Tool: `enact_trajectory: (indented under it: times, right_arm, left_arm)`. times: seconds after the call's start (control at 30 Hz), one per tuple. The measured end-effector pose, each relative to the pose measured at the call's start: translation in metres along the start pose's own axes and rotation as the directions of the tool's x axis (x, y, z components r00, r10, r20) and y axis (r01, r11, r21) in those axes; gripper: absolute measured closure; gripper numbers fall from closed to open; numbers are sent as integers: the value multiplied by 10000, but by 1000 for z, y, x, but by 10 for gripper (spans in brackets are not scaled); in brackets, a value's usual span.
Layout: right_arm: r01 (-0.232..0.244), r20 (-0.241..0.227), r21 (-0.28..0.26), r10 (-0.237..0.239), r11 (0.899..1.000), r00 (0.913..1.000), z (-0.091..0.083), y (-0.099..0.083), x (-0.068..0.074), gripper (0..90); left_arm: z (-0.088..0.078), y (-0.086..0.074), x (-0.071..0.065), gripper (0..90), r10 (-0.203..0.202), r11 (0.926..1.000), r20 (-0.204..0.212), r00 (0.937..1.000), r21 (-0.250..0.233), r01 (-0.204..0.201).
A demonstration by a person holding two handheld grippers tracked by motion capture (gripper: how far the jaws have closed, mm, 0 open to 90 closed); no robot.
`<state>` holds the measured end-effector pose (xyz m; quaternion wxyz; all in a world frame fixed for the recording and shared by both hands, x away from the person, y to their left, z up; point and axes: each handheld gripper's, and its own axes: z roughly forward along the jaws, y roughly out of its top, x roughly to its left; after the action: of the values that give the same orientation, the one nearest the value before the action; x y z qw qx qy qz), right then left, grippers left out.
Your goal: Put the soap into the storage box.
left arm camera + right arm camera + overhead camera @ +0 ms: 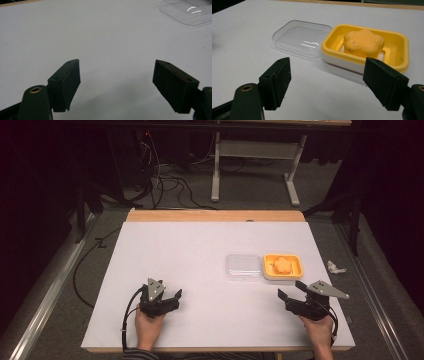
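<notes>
- The yellow soap dish sits on the white bench toward its right side, and an orange flower-shaped soap rests inside it.
- The clear lid lies upturned just beside the dish on its left, touching or nearly touching its rim; the gap is too fine to judge.
- The right tool is held near the bench's front edge, close in front of the dish, with its jaws spread wide and nothing between them.
- The left tool is held well apart from the dish, at the front left, its jaws likewise spread and empty; the corner of the lid lies far ahead of it.
- The step in hand looks like the reach toward the dish and lid, probably to cover the soap.
- To do it well, the right tool should close on a thin lid wall rather than the slick flat panel, squeezing gently so the plastic does not flex or skid.
- The left tool could steady the dish by its rim, since the light dish may slide on the smooth bench.
</notes>
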<state>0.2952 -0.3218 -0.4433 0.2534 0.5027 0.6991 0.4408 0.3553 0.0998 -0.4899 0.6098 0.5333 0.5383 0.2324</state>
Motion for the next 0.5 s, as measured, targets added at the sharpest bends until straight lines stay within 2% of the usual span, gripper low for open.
enact_trajectory:
  times: [0.5]
  right_arm:
    - [232,-203,126,-230,9997,9995,2,-4,12,233]
  left_arm:
    - [0,0,0,228,-11,10000,-1,10000,31,11]
